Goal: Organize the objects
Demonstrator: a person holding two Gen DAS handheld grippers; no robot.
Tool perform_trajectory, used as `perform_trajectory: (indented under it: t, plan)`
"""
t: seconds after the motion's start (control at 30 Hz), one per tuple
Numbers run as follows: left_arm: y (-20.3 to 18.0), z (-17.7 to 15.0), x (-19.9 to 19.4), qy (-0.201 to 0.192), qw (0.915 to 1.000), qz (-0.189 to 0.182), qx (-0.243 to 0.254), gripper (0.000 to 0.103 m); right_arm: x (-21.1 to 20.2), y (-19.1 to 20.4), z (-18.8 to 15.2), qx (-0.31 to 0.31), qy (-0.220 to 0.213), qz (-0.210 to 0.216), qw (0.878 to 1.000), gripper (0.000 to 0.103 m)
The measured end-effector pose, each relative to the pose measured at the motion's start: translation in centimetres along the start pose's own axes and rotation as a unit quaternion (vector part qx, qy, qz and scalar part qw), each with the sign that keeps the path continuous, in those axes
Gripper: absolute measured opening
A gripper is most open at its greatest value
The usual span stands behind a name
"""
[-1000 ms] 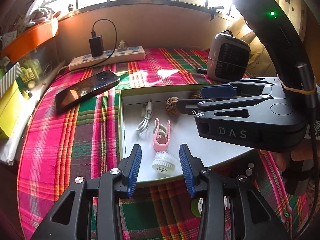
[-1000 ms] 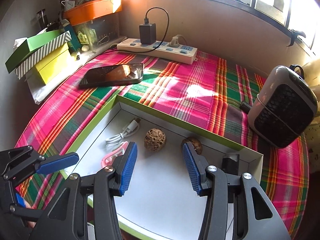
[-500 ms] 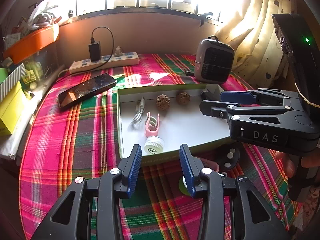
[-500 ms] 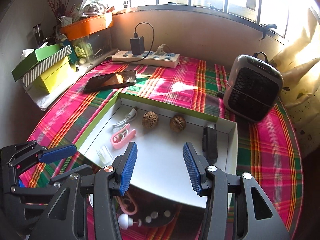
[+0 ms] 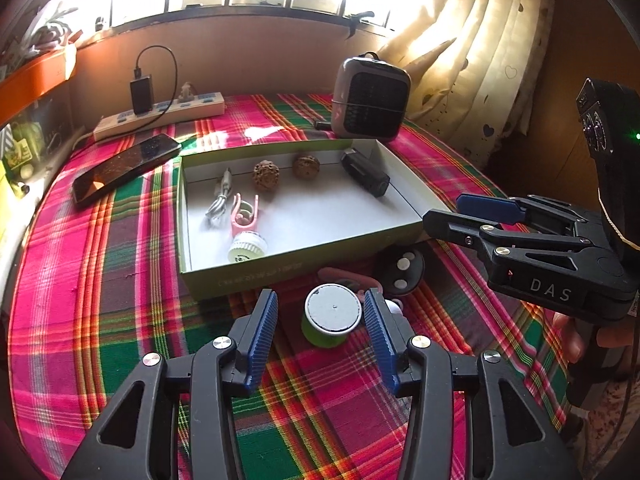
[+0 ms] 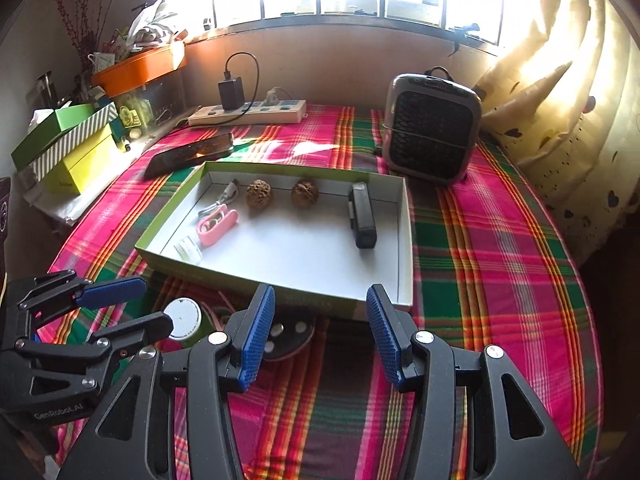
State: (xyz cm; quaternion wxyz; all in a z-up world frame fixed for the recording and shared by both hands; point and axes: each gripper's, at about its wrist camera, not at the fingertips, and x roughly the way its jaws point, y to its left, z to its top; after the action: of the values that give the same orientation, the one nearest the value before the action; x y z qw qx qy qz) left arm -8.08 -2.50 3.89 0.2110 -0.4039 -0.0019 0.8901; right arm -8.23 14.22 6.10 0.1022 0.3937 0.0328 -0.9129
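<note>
1. Left wrist view, left of the frame: a dark phone [image 5: 124, 168] lies on the plaid-covered surface [image 5: 100, 280], with a white power strip [image 5: 160, 118] behind it near the wall
2. Centre: the shallow green-sided box [image 5: 280, 272] holds, from left to right, a coiled cable [image 5: 220, 202], a pink clip [image 5: 244, 216] with a small white-and-green cylinder [image 5: 247, 247] just below it, two walnuts [image 5: 266, 170], and a black bar-shaped item [image 5: 365, 178]
3. Lower centre: the left gripper [image 5: 320, 334] has its jaws opening; a green spool with a white top [image 5: 333, 314] stands between them, close to the right pad, and I cannot tell if it touches
4. Right of the spool, a black disc with white dots [image 5: 400, 270] lies against the box's near wall
5. Upper right: a small grey heater [image 5: 370, 98] stands behind the box
6. Right edge: the right gripper [image 6: 320, 334], jaws spread and empty, hangs over the surface in front of the box
</note>
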Motion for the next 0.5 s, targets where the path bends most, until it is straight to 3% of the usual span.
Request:
perform_trajectory:
  t: [0.27, 0.5]
  plan:
    - [-0.5, -0.6, 1.5, 0.020, 0.9997, -0.009, 0.007, 0.044, 0.1, -1.2, -1.7, 0.034, 0.014, -0.017, 0.999, 0.049]
    - [0.1, -0.6, 2.8, 0.031, 0.9995, -0.003, -0.004, 0.044, 1.0, -1.8, -2.4, 0.044, 0.024, -0.003, 0.999, 0.049]
